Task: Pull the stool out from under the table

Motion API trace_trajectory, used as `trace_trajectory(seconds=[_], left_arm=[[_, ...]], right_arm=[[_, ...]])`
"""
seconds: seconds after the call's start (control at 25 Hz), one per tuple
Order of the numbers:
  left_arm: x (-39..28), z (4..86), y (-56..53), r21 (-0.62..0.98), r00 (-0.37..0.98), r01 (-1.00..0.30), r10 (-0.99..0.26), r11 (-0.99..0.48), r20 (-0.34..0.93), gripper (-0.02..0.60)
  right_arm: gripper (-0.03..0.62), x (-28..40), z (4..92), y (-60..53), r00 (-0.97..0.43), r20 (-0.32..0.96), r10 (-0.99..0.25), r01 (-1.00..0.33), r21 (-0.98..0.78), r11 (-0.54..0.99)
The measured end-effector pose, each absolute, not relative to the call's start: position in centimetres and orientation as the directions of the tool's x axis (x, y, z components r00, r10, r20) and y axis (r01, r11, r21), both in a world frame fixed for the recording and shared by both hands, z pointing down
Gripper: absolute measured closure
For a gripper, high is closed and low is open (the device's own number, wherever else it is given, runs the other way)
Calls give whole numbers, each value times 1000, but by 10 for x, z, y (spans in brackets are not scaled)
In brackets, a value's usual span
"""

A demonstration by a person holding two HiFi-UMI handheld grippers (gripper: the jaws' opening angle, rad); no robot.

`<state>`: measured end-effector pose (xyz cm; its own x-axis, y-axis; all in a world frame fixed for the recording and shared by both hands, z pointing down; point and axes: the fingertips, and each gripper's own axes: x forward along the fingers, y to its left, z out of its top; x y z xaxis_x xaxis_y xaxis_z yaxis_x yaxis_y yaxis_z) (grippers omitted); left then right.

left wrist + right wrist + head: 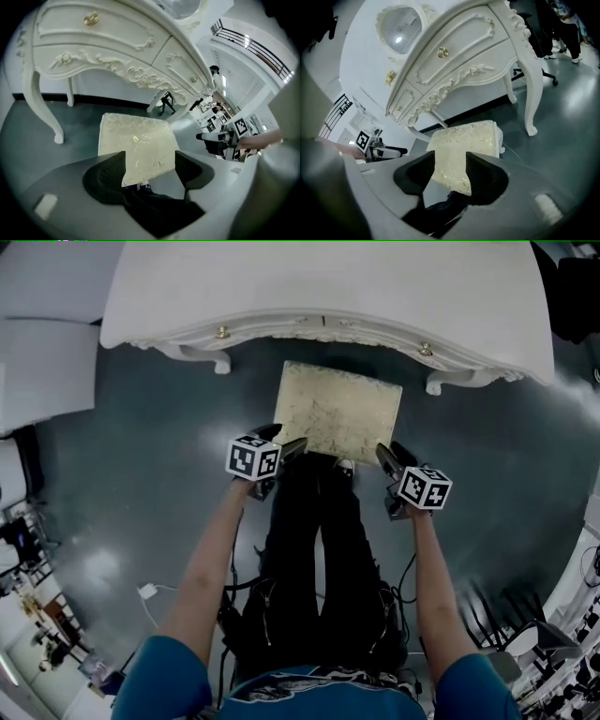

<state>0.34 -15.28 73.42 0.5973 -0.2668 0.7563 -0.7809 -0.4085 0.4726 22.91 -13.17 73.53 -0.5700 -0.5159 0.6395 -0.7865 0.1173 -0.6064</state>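
Where the stool (337, 412) stands: we see it on the floor (141, 474) just in front of the bench (319, 287), its far edge close to the bench's carved front and its near edge at our feet.
Stool top: a pale cream cushion (133, 140) with a raised pattern, rectangular, set slightly askew to the bench.
Bench: white, with curved legs, scrolled carving and drawers with gold knobs (92, 18).
Left tongs (289, 439): we hold them at the stool's near left corner, pointing down and forward. The jaws stand apart, the cushion's corner shows through the gap, and neither pad presses on it.
Right tongs (390, 454): we hold them at the stool's near right corner. The jaws are apart too, with a narrower gap than the left pair, and the cushion shows beyond them with no pad on it.
Overlap: from the head view both sets of tips lie over the cushion's near edge; we cannot tell from there how high above it they are.
Legs (319, 540): ours, in dark trousers, between the two arms, with a shoe (345, 467) just at the stool's near edge.
Floor: dark grey and glossy, with a white cable (148, 593) lying on it to our left.
Mirror (401, 26): oval, white-framed, on top of the bench.
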Motion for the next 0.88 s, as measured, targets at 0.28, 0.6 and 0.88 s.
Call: trace_trajectory(seconds=[0.28,0.6,0.88], left_arm=[[27,643,-142,430,615,-771,-375,-469,694,283],[46,550,-147,291,609,-749,-446,-595,656,288],[59,490,-132,291,645,-732,-487,-616,590,295]], right_arm=[[414,225,659,-137,-604,571,-556,-773,-588,236],[426,200,572,-137,-665,512,-543,-744,-511,430],[431,180,511,-138,-697,447,-560,-715,-490,499]])
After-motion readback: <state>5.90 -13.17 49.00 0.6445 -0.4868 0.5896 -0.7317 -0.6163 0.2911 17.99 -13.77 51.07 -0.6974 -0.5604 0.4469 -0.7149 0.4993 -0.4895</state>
